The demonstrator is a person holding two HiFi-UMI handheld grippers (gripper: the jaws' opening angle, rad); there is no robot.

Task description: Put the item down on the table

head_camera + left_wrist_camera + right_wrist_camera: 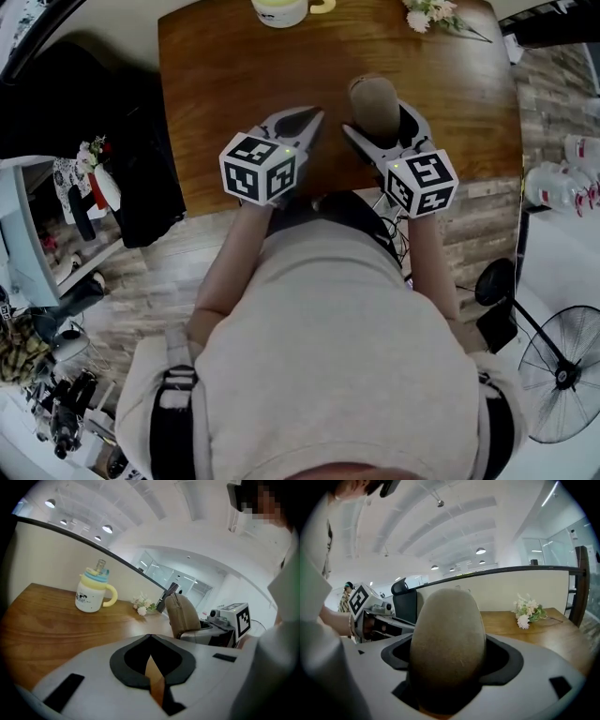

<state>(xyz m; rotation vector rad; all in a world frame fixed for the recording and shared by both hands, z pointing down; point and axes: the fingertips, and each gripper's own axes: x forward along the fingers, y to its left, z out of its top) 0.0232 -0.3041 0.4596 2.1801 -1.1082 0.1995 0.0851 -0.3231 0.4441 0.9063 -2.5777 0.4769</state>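
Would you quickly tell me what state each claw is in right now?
Left claw: closed, holding nothing.
Right claw: closed on the tan oval fabric pouch.

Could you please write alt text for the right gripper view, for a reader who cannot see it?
The right gripper is shut on a brown pouch, which fills the middle of the view. Behind it is a wooden table with a small bunch of flowers on it at the right.
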